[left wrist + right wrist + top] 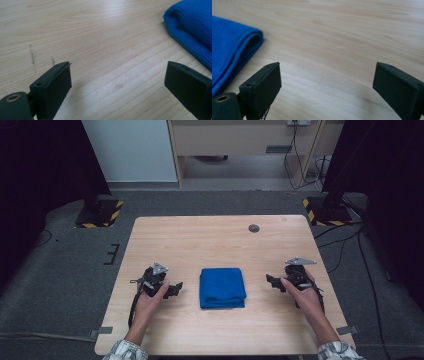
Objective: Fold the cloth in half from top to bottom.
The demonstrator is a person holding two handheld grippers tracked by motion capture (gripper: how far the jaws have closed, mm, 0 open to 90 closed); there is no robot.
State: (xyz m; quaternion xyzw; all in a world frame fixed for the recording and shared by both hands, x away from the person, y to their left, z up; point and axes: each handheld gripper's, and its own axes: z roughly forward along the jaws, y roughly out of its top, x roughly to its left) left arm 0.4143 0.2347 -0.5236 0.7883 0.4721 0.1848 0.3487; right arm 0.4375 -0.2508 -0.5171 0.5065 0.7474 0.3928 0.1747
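Two hands come in from the bottom of the high view. Left claw [175,289] and right claw [270,281] both gape wide and grip nothing. Between them, in the middle of the wooden surface [210,240], lies a folded blue cloth [222,287], apart from both. A small dark spot [254,228], maybe a hole, sits toward the upper right.

Blue cloth [222,287], soft and fuzzy, folded into a thick square, lying flat in the middle of the table, nothing touching it
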